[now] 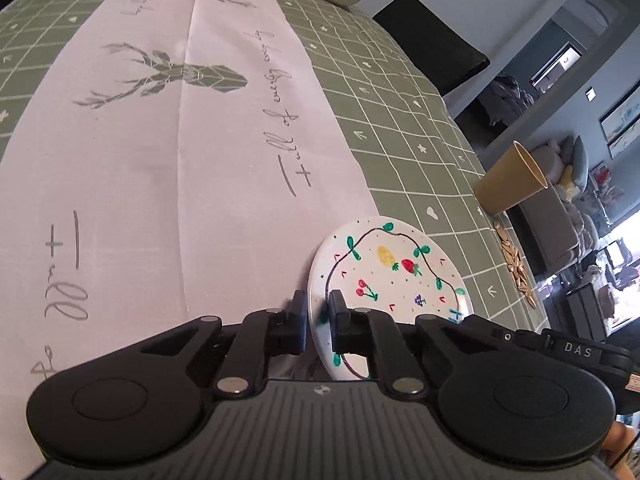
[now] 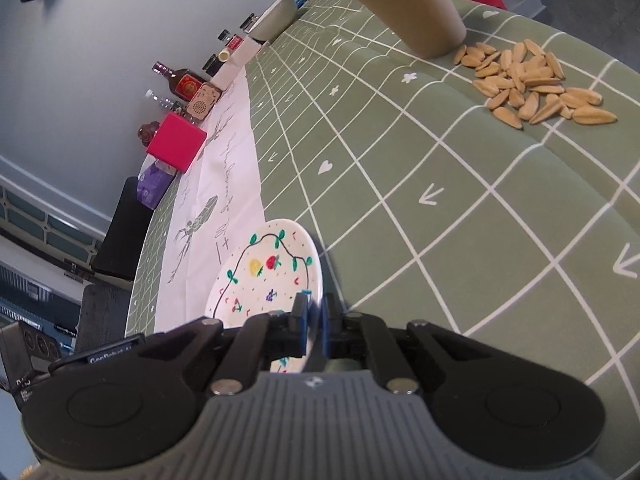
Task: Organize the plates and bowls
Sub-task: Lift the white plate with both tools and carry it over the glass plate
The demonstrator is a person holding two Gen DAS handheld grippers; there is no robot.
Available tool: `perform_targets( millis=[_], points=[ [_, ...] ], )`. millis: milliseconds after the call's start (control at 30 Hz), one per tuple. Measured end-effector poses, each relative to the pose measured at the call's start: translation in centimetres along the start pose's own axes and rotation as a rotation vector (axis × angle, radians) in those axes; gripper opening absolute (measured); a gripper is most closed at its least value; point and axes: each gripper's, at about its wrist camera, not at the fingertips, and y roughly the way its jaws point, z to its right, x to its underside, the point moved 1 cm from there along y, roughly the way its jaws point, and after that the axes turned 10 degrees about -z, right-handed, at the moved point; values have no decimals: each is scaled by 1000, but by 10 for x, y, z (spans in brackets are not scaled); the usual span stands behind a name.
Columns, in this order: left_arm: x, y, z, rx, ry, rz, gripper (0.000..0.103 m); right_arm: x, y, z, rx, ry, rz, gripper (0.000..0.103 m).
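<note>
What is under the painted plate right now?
The painted plate is gripped at opposite rims by the left tool and right tool. Below it show the white runner and green checked cloth; directly beneath is hidden.

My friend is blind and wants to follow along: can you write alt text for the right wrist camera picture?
A black claw pinches the rim of a white plate painted with fruit, over a green checked tablecloth. Beyond lie a tan cup, a scatter of pale seeds, a pink box and bottles against the wall.
</note>
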Motion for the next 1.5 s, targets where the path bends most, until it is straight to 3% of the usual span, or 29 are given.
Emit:
perform_targets(
  millis=[367,633,800,1167,1500],
  points=[
    [13,-25,-2,49,-22,-27,11,13,-18,-11,-53,23,-15,4],
    [22,-43,10,91,66,-68,12,18,-39,-19,-73,42,13,5],
    [33,-52,12,126,44,-87,12,23,-54,-23,-78,34,15,4],
    [68,-74,31,124,91,-126,12,59,-93,-26,-75,65,-11,4],
    [108,-82,45,109,230,-163,13,107,-119,-4,-104,95,-66,4]
  ],
)
